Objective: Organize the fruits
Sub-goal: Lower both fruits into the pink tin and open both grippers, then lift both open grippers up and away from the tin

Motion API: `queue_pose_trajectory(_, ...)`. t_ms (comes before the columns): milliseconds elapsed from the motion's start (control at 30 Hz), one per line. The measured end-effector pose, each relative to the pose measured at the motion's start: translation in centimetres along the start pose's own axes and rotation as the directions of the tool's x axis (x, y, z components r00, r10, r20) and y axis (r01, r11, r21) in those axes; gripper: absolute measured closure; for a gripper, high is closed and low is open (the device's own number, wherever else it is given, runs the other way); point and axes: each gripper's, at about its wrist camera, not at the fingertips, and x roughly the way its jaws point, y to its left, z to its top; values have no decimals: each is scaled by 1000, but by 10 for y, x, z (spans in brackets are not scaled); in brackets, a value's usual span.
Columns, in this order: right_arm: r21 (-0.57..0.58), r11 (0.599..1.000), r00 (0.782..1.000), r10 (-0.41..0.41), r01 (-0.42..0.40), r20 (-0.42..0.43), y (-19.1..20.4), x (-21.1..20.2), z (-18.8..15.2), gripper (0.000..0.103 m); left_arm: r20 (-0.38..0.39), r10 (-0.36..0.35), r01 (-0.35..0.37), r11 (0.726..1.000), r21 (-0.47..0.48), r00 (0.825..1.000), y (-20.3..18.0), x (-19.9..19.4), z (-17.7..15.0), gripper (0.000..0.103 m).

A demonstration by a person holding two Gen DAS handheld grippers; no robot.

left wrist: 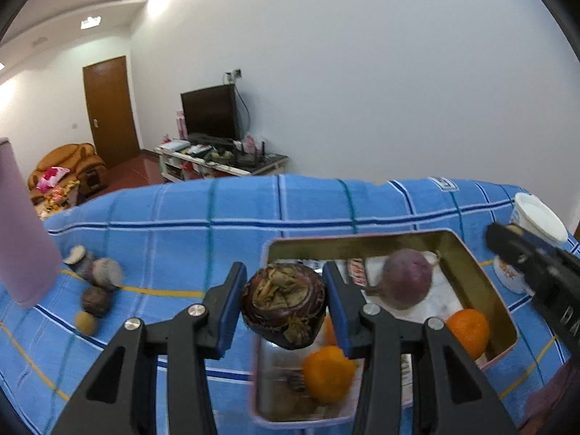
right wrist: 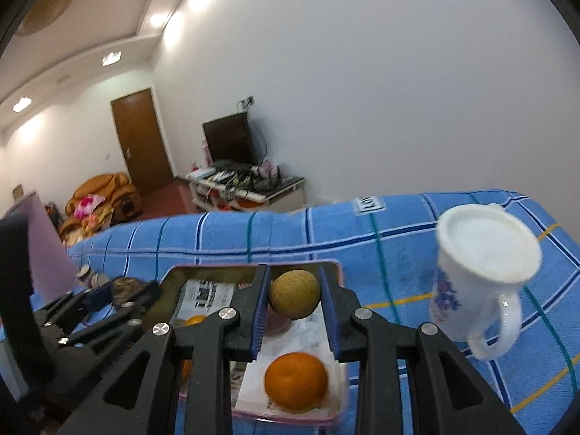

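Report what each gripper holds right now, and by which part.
Left gripper: dark purple mangosteen, pinched across its sides. Right gripper: yellow-brown speckled fruit, pinched across its sides.

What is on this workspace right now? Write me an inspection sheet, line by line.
Surface: blue checked cloth covers the table.
Job's things: tin tray holds a purple fruit and oranges; four small fruits lie loose on the cloth at the left.
Clutter: white mug beside the tray; pink cylinder at the left edge.
Grippers: left gripper shut on a dark mangosteen above the tray; right gripper shut on a yellow-brown round fruit above the tray.
Cables: nothing seen on the table; wires behind the television.
Surroundings: brown door, orange sofa, cluttered TV stand, white wall.
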Motion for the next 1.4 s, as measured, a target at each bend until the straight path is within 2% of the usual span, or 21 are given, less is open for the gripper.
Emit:
queue_pose_trajectory(200, -39, 997, 997, -66, 64, -48, 2, 12, -3, 74, -18, -34, 35, 999, 39, 999, -24, 4, -4, 58)
queue_pose_trajectory(433, -57, 996, 994, -76, 72, -77, -1, 20, -4, 73, -38, -43, 44, 998, 43, 998, -34, 6, -6, 58)
queue_pose_trajectory(667, -59, 998, 986, -48, 39, -158, 2, 38, -10, 73, -71, -42, 45, 998, 40, 997, -35, 9, -6, 58)
queue_pose_trajectory(900, -56, 998, 979, -34, 24, -199, 1, 46, -16, 73, -103, -46, 50, 998, 37, 994, -33, 14, -9, 57)
queue_pose_trajectory(1133, 19, 999, 972, 46, -43, -229, -3, 49, -16, 73, -98, -40, 43, 999, 30, 994, -29, 14, -7, 57)
queue_pose_trajectory(1233, 57, 996, 968, 75, -63, -241, -5, 49, -15, 73, -86, -20, 21, 1000, 14, 996, -26, 13, -6, 46)
queue_pose_trajectory(1300, 94, 992, 965, 104, -83, -242, -9, 48, -14, 73, -65, -4, 4, 1000, -1, 998, -20, 9, -4, 35)
queue_pose_trajectory(1400, 141, 982, 960, 155, -124, -232, -12, 46, -14, 73, -38, 7, -8, 1000, -15, 999, -15, 5, -3, 28)
